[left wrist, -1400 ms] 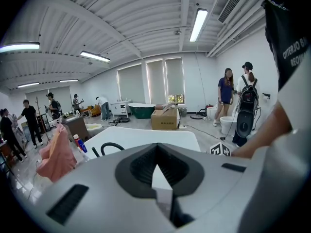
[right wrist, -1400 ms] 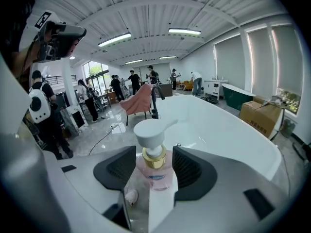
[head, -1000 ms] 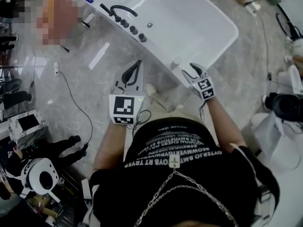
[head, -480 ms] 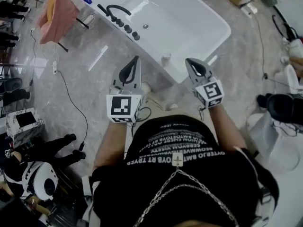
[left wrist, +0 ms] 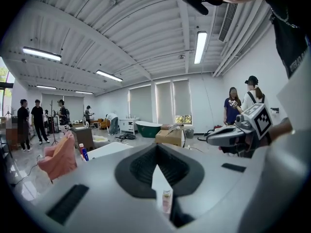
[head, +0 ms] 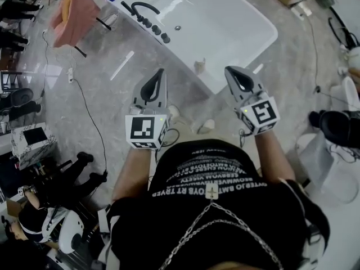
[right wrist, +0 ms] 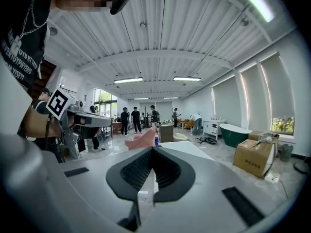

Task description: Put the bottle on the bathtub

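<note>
Item: bottle (head: pixel 199 66) | upright on bathtub (head: pixel 225 27) near rim | ahead, between the 2 grippers, touching neither | left gripper (head: pixel 162 73) jaws closed, empty | right gripper (head: pixel 229 71) jaws closed, empty, marginally nearer

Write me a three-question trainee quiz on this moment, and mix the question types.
1. True or false: the bottle stands on the rim of the bathtub.
2. What do the right tongs hold? A: the bottle. B: a cardboard box. C: nothing, they are shut and empty.
3. Fill in: the cloth hanging at the head view's upper left is coloured ____.

Key: 1 true; 2 C; 3 pink.
</note>
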The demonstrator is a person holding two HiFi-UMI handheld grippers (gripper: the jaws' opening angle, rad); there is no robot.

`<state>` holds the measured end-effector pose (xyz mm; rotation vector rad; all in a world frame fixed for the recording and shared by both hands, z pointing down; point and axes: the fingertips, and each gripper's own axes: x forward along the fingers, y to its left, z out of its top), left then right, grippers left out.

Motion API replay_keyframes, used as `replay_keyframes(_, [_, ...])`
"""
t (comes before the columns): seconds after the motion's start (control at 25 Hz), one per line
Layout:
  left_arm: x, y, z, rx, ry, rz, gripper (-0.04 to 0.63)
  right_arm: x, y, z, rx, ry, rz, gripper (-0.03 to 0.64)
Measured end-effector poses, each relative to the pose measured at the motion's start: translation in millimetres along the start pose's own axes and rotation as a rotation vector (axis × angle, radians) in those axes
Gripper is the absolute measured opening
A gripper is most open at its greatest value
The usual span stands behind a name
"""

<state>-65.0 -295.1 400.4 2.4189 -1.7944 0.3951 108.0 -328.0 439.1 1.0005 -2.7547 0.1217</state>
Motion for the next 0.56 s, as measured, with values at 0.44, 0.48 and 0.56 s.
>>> replay_keyframes(0.44, [-3.7, 15.9, -8.0, -0.005, -0.003, -0.091, -0.003, 18.8, 19.6, 5.1, 0.058, -0.013, -0.040, 0.002])
replay_keyframes(0.48, [-5.3, 21.2, -14.4, 0.006, 0.005, -0.098, -0.003, 24.3, 24.1, 4.5, 0.060, -0.011, -0.045, 0.002])
replay_keyframes(0.56, [-7.6, 32.6, -27.0, 0.018, 0.023, -0.113, -0.003, 36.1, 32.4, 3.2, 0.066, -0.008, -0.055, 0.002])
